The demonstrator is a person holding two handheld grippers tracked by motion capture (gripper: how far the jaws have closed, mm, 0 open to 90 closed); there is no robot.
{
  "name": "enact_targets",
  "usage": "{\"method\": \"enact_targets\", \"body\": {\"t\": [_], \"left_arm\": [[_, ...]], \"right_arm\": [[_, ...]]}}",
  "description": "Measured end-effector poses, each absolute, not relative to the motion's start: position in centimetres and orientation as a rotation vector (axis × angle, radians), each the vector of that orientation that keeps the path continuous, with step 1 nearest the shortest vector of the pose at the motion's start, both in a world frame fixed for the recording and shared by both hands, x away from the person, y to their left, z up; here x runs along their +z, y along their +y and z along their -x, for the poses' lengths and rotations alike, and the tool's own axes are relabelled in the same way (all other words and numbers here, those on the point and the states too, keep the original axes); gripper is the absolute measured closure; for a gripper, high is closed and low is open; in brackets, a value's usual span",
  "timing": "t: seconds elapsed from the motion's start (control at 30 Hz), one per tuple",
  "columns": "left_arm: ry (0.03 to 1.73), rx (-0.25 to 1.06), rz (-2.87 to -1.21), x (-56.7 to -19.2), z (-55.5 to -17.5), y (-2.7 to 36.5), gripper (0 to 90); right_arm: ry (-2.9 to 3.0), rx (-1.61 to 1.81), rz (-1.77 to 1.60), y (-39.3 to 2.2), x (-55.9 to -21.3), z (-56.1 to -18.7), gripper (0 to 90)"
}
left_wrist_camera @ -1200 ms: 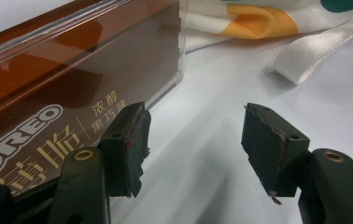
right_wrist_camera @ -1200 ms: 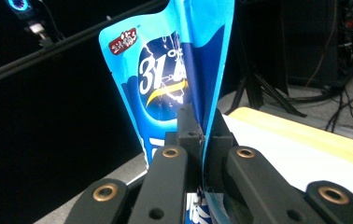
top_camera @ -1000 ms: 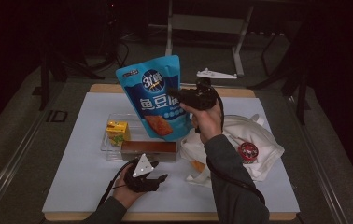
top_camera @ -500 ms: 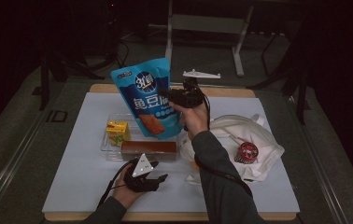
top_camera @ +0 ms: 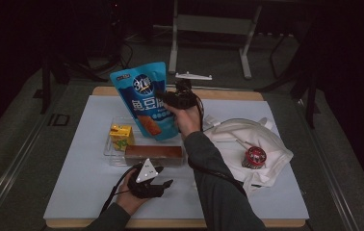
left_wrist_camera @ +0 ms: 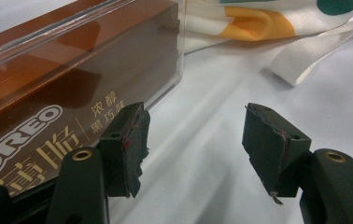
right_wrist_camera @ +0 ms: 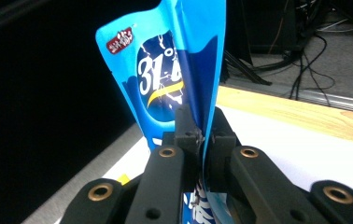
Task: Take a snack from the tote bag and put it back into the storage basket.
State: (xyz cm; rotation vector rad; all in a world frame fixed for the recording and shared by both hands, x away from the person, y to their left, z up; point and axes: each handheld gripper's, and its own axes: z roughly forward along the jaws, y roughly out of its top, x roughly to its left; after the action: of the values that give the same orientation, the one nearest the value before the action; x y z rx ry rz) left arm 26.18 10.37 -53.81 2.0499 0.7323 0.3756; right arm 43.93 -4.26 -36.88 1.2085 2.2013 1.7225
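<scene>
One blue pouch (top_camera: 147, 98) lower, leftward in right tool (top_camera: 170, 98).

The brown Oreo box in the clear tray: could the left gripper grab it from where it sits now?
Probably yes. The left gripper is open beside the brown Oreo box, with bare white table cover between its jaws. The box's near side looks unblocked, though the clear tray wall may hinder a low grip.

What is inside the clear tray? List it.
The clear tray holds a yellow carton and a brown Oreo box. The blue snack bag, clamped in the right gripper, covers the tray's back right part; what lies there cannot be seen.
</scene>
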Motion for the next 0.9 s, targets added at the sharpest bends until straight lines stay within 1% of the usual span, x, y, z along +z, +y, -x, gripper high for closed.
{"method": "enact_targets", "body": {"t": [0.27, 0.4, 0.53, 0.63, 0.77, 0.9], "left_arm": [[0.728, 0.379, -2.052, -53.8, -26.1, 10.4, 40.0], [0.728, 0.378, -2.05, -53.8, -26.1, 10.3, 40.0], [0.727, 0.381, -2.049, -53.8, -26.1, 10.3, 40.0], [0.728, 0.382, -2.049, -53.8, -26.1, 10.3, 40.0], [0.73, 0.382, -2.05, -53.8, -26.1, 10.3, 39.9], [0.73, 0.384, -2.052, -53.8, -26.1, 10.2, 40.0]], "right_arm": [[2.145, 1.694, -1.325, -3.3, -37.9, -44.4, 86.8], [2.157, 1.694, -1.28, -3.1, -38.2, -44.4, 86.6], [2.23, 1.636, -1.235, -3.3, -39.3, -44.5, 85.5], [2.23, 1.664, -1.227, -4.1, -39.7, -44.4, 83.6], [2.272, 1.646, -1.196, -5.3, -39.5, -44.4, 78.7], [2.333, 1.594, -1.13, -6.7, -39.8, -44.0, 78.1]]}}
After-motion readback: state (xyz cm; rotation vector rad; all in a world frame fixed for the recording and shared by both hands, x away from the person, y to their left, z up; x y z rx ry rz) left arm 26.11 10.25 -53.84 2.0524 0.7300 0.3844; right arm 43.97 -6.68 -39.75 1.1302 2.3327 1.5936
